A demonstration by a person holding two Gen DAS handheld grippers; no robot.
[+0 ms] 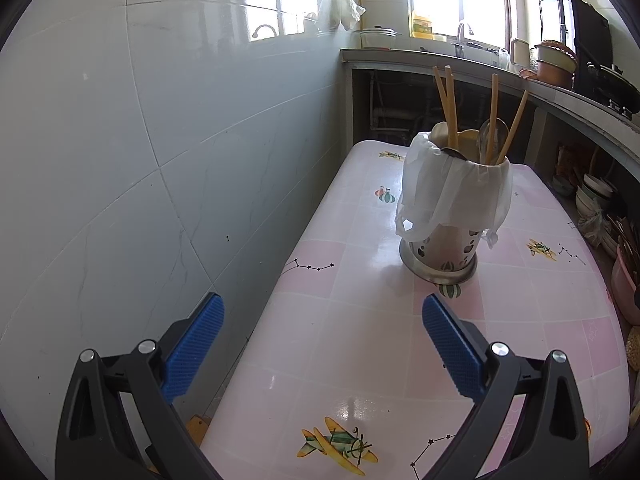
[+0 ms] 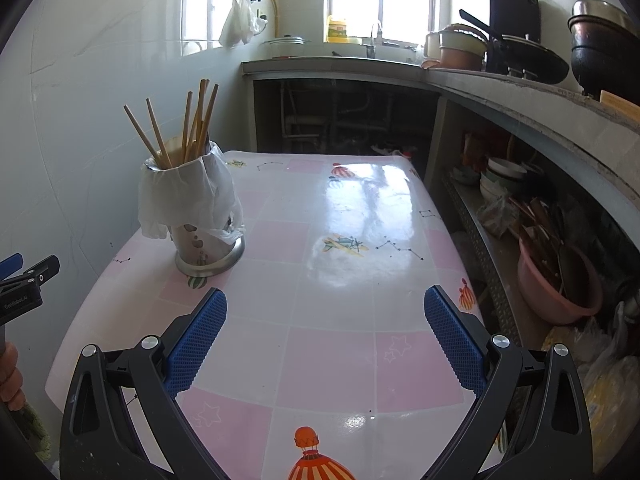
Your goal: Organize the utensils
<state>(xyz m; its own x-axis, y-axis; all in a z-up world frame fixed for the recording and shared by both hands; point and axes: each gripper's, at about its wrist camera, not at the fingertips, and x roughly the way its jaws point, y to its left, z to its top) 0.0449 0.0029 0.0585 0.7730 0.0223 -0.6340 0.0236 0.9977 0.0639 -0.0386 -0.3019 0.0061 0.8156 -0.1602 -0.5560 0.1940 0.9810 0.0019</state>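
- Left wrist view: left gripper (image 1: 323,344) spread wide, blue pads (image 1: 195,350) empty, hovering over near left edge of pink table (image 1: 360,360).
- Ahead: metal holder (image 1: 444,250) upright on table, white plastic bag (image 1: 452,192) draped over rim, chopsticks (image 1: 451,110) and spoons (image 1: 490,136) standing inside.
- Right wrist view: right gripper (image 2: 325,336) likewise wide apart, gripping nothing, above table.
- Holder (image 2: 208,248) far left near wall, chopsticks (image 2: 198,120) fanned out.
- Left gripper (image 2: 24,280) at left edge; hand (image 2: 10,376) below it.

Holder (image 1: 444,248) body: a white plastic bag (image 1: 452,188) covers its upper half from me.
Chopsticks (image 2: 192,128) and spoons (image 1: 490,136): I can't see their lower ends inside the holder.
Left tongs (image 2: 24,276): in my right view, cut off by the left edge.
Pink basin (image 2: 556,284) contents: too dark for me to tell.
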